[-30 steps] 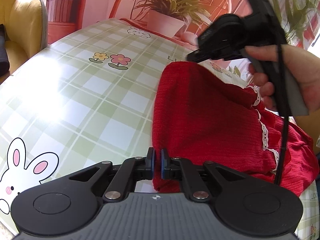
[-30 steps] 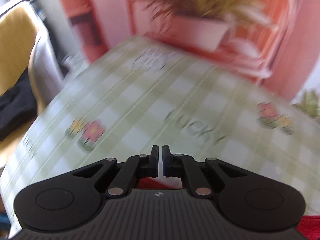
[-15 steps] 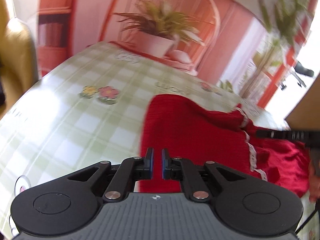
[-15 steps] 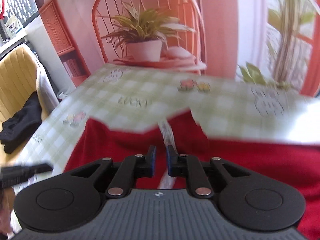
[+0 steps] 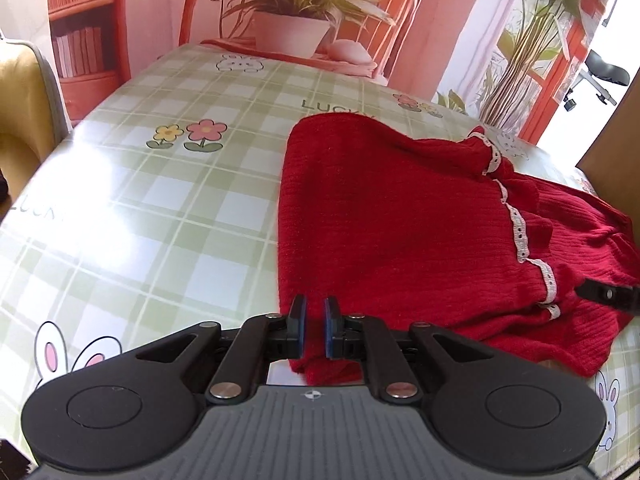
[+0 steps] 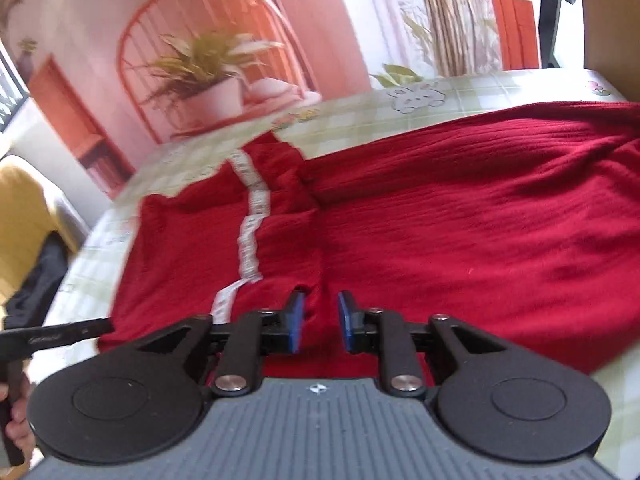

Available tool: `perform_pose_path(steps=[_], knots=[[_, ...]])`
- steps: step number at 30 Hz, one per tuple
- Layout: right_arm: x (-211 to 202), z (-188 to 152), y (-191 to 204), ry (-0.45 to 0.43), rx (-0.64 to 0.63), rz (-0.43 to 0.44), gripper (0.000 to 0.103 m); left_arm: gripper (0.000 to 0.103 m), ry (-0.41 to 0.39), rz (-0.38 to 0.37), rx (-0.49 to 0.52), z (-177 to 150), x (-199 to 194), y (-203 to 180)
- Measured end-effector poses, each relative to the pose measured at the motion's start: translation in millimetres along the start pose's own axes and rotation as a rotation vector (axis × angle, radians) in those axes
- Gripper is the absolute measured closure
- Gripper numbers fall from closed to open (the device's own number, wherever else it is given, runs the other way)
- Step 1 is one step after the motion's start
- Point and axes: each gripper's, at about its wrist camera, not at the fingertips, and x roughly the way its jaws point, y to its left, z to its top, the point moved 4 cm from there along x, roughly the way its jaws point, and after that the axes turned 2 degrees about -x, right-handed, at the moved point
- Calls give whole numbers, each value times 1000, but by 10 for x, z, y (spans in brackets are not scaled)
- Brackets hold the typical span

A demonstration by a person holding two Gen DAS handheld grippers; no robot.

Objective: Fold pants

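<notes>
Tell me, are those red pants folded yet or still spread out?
Partly folded: the red pants have one end doubled back, its white lace trim lying on top. The rest spreads flat on the table.

Left wrist view: low and close over the desk (image 5: 160, 208), facing the backdrop wall. Right wrist view: equally low, angled leftward. Both share the red pants (image 5: 400, 220) (image 6: 460, 220) and potted plant (image 5: 292, 12) (image 6: 208, 76).

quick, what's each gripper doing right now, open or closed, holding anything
Left gripper: open by a narrow gap over the near corner of the red pants, gripping nothing.
Right gripper: open wider, above the pants, holding nothing.
</notes>
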Motion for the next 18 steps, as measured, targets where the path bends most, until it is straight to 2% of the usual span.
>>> perform_pose_path(steps=[1, 2, 3, 5, 9, 12, 13, 15, 17, 18], knots=[[-27, -38, 16, -3, 13, 19, 62, 86, -2, -1, -4, 8, -24, -8], [-46, -77, 26, -3, 27, 36, 51, 75, -5, 0, -10, 1, -73, -6], [-49, -109, 39, 0, 40, 50, 47, 60, -8, 3, -19, -17, -108, 1], [-4, -148, 40, 9, 58, 70, 37, 49, -20, 8, -41, -47, -175, 19], [97, -97, -15, -25, 155, 96, 33, 49, 5, -27, -17, -132, -226, -17], [206, -43, -23, -15, 209, 127, 33, 49, 34, 3, 43, -210, -155, -63], [257, -33, -13, -3, 215, 117, 35, 48, 40, 16, 52, -222, -125, -65], [301, -16, 1, -4, 221, 116, 52, 48, 47, 39, 59, -226, -66, -54], [328, -4, 28, 0, 231, 124, 88, 49, 55, 61, 74, -222, -8, -50], [326, 2, 48, -1, 229, 133, 88, 50, 53, 76, 81, -217, 15, -44]])
